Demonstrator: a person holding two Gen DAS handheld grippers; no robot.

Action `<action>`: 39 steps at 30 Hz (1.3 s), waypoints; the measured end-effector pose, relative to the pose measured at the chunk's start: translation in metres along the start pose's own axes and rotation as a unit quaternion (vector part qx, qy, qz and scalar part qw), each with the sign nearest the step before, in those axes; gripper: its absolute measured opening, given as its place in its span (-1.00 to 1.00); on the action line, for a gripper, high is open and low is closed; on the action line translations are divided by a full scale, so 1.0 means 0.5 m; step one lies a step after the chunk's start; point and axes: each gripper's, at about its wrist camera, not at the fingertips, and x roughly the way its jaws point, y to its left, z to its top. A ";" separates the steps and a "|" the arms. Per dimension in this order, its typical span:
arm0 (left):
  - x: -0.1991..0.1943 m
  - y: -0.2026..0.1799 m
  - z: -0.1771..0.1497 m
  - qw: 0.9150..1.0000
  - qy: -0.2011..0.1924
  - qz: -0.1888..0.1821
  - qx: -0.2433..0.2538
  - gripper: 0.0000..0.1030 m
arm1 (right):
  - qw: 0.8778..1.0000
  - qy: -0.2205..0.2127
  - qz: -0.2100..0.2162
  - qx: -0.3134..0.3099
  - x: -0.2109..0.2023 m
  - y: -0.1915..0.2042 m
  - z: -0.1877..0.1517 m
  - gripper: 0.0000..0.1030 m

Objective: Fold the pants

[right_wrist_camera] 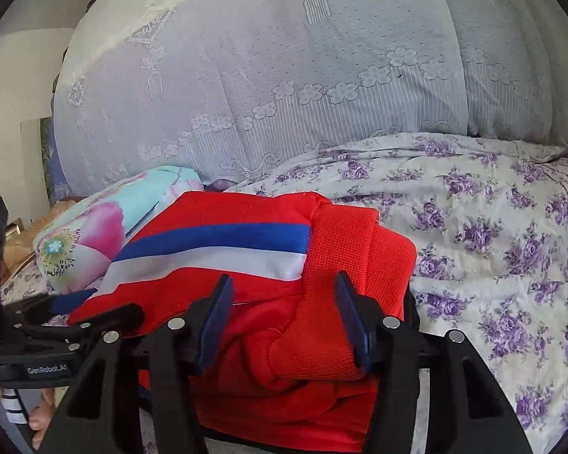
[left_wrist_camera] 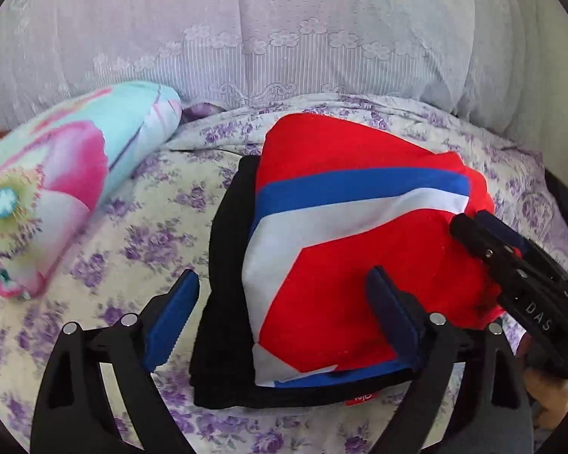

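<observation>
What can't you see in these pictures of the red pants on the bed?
- Black garment under the red pants: mostly covered by them in the left wrist view.
- Small red label: writing too small to read.
- Right claw: the fingers overlap in the left wrist view, hiding their gap.
- Flowered pillow: partly hidden behind the pants in the right wrist view.

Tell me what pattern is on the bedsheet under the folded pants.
Small purple flowers on a pale, whitish bedsheet, clearest in the right wrist view.
</observation>
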 end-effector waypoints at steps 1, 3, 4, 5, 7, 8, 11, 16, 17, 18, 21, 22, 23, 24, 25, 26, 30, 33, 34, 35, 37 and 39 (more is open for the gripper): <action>-0.001 0.012 0.003 1.000 0.007 -0.007 -0.015 0.83 | 1.000 -0.007 0.011 0.016 -0.010 -0.001 0.003 0.06; -0.019 0.028 0.013 0.999 0.002 -0.014 -0.033 0.83 | 0.998 -0.038 0.023 0.035 -0.040 0.004 0.007 0.10; -0.035 0.034 0.017 0.999 -0.012 0.001 -0.037 0.82 | 0.998 -0.048 0.014 0.027 -0.053 0.013 0.010 0.11; -0.050 0.034 0.017 0.999 -0.024 0.014 -0.035 0.80 | 0.998 -0.054 0.005 0.018 -0.063 0.022 0.012 0.19; -0.080 0.029 0.016 0.999 -0.036 0.034 -0.023 0.81 | 0.998 -0.059 -0.012 0.013 -0.086 0.034 0.013 0.36; -0.097 0.028 0.013 0.998 -0.039 0.043 -0.018 0.81 | 0.998 -0.060 -0.017 0.019 -0.101 0.038 0.010 0.44; -0.159 0.021 -0.014 0.997 -0.048 0.068 -0.006 0.83 | 0.998 -0.052 -0.020 0.041 -0.153 0.046 -0.001 0.60; -0.281 0.001 -0.079 0.994 -0.050 0.098 0.027 0.90 | 0.995 -0.057 -0.019 0.079 -0.282 0.061 -0.039 0.72; -0.306 -0.004 -0.094 0.993 -0.053 0.100 0.029 0.90 | 0.994 -0.059 -0.017 0.086 -0.313 0.065 -0.047 0.73; -0.331 -0.009 -0.106 0.993 -0.055 0.102 0.032 0.90 | 0.993 -0.064 -0.017 0.093 -0.343 0.069 -0.056 0.77; -0.396 -0.028 -0.135 0.992 -0.063 0.099 0.036 0.90 | 0.992 -0.072 -0.016 0.106 -0.422 0.082 -0.077 0.85; -0.415 -0.035 -0.149 0.992 -0.067 0.098 0.038 0.90 | 0.991 -0.075 -0.016 0.108 -0.444 0.087 -0.083 0.86; -0.435 -0.039 -0.165 0.992 -0.073 0.097 0.038 0.90 | 0.991 -0.079 -0.015 0.108 -0.467 0.093 -0.089 0.87; -0.451 -0.042 -0.180 0.992 -0.077 0.095 0.036 0.90 | 0.991 -0.084 -0.015 0.106 -0.487 0.099 -0.096 0.90; -0.463 -0.046 -0.191 0.992 -0.079 0.095 0.035 0.90 | 0.990 -0.090 -0.014 0.104 -0.506 0.104 -0.105 0.91; -0.472 -0.055 -0.196 0.992 -0.080 0.091 0.038 0.90 | 0.990 -0.099 -0.014 0.103 -0.524 0.108 -0.113 0.92; -0.497 -0.089 -0.166 0.988 -0.094 0.105 0.062 0.90 | 0.991 -0.113 -0.041 0.065 -0.547 0.129 -0.081 0.92; -0.507 -0.114 -0.125 0.980 -0.125 0.128 0.083 0.90 | 0.991 -0.110 -0.074 0.036 -0.537 0.138 -0.024 0.92; -0.505 -0.120 -0.113 0.979 -0.131 0.131 0.085 0.90 | 0.990 -0.107 -0.080 0.033 -0.532 0.139 -0.009 0.92; -0.499 -0.125 -0.100 0.979 -0.132 0.130 0.084 0.90 | 0.990 -0.106 -0.083 0.033 -0.528 0.139 0.002 0.92; -0.482 -0.130 -0.082 0.980 -0.129 0.126 0.081 0.90 | 0.989 -0.113 -0.084 0.043 -0.516 0.131 0.016 0.92; -0.463 -0.128 -0.075 0.981 -0.130 0.123 0.078 0.90 | 0.988 -0.118 -0.080 0.056 -0.503 0.120 0.017 0.92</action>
